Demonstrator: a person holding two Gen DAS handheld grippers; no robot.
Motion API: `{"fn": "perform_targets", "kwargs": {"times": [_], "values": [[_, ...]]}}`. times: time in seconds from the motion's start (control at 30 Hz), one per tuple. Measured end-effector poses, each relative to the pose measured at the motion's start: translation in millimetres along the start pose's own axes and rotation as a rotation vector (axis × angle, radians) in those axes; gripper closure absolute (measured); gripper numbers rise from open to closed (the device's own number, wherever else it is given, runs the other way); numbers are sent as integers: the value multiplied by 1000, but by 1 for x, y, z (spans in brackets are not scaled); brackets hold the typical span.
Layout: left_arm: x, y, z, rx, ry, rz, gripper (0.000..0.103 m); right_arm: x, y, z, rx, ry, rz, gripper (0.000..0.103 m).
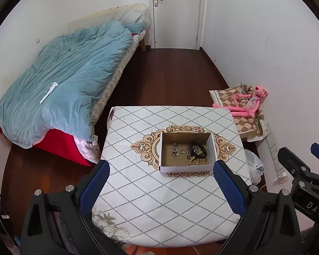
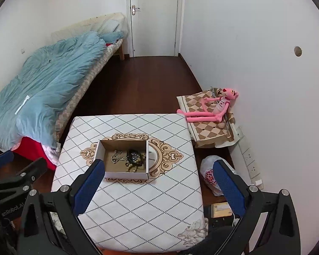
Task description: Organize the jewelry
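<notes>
A bed (image 1: 59, 89) with a rumpled blue quilt (image 1: 53, 80) is seen along the left wall, beyond the table's far left corner. The table (image 1: 159, 201), covered in a white diamond-patterned cloth with an ornate medallion at its middle, is seen in both views. A pink plush toy (image 1: 247, 102) is laid on a checked cushion (image 2: 208, 125) past the table's far right corner, against the wall. An open cardboard box (image 1: 186, 167) is set on the medallion, nearer the far edge than the near one. Inside it, the jewelry (image 1: 191, 150) is gathered: dark and pale beaded bracelets toward the right wall, small metallic pieces to the left. The left gripper (image 1: 161, 191) is held above the near edge, its blue-padded fingers spread wide and empty. The right gripper (image 2: 159, 189) is likewise spread with nothing between its fingers, above the table's near right part.
</notes>
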State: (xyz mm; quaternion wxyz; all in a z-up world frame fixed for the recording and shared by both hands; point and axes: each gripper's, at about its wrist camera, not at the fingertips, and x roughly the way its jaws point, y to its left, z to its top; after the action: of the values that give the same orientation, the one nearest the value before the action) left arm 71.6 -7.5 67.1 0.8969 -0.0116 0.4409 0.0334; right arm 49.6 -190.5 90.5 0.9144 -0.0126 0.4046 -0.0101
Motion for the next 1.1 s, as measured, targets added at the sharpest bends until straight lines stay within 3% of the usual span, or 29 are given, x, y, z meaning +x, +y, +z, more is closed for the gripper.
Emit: {"fn": "perform_targets", "kwargs": {"times": [0.4, 1.1], "values": [[30, 5, 14, -11, 28, 32, 3, 53, 8, 7, -2, 86, 13, 1], [48, 0, 7, -1, 77, 30, 3, 74, 7, -1, -17, 134, -10, 0]]}}
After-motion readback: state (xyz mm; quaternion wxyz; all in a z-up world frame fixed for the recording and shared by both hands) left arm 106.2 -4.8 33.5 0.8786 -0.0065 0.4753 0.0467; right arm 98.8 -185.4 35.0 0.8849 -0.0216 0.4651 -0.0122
